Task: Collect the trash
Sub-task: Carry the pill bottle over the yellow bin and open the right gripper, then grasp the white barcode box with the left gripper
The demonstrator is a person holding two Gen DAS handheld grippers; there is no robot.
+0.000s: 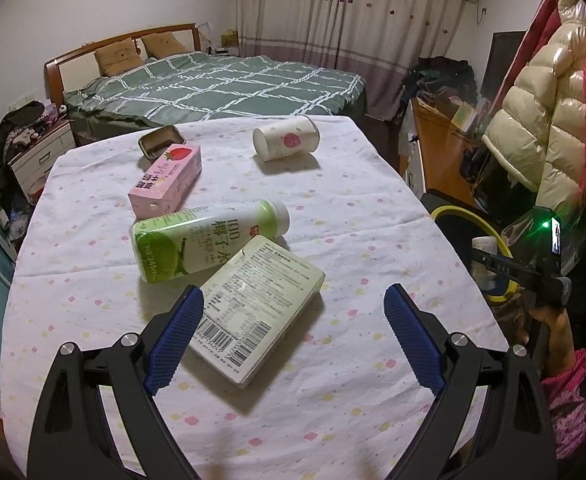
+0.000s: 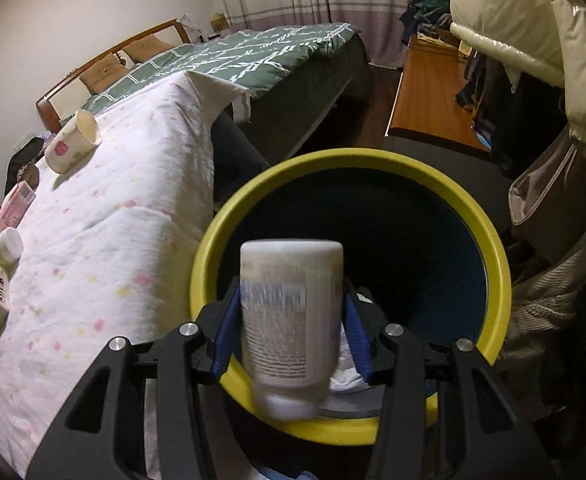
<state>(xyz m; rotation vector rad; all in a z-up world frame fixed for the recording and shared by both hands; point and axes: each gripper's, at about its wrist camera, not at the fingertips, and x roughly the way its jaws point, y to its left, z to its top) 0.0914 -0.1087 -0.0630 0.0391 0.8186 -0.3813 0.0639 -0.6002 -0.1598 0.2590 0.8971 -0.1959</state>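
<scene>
Cloth with small pink and yellow flowers covers the counter (image 1: pixel 333 208), and several pieces of trash lie on it. Nearest to the left tongs (image 1: pixel 293 336) lies a flat pale box (image 1: pixel 261 300) with barcodes on its upper face. One corner of it sits just in front of the left blue pad. A green and white drink bottle (image 1: pixel 209 240) lies on its side, touching the far edge of this box. Behind the bottle lies a pink strawberry carton (image 1: pixel 167 184), with a small open tin (image 1: pixel 161 140) just beyond it. A paper cup (image 1: pixel 287 142) with a pink print lies on its side, apart from the rest.

The left tongs stand wide open above the cloth and hold nothing.

The right tongs (image 2: pixel 291 332) are closed on a white plastic bottle (image 2: pixel 289 320), which looks blurred. The blue pads press on its two sides, and its cap end points down. The bottle hangs above the open mouth of a bin with a yellow rim (image 2: pixel 493 264), which stands just beside the edge of the counter. Something white and crumpled lies inside the bin.

Behind the counter is a bed (image 1: pixel 229 88) with a green checked cover and a wooden headboard. Striped curtains (image 1: pixel 333 12) hang at the far wall. Puffy jackets (image 1: pixel 545 120) hang on the right, near a low wooden cabinet (image 2: pixel 429 92).
</scene>
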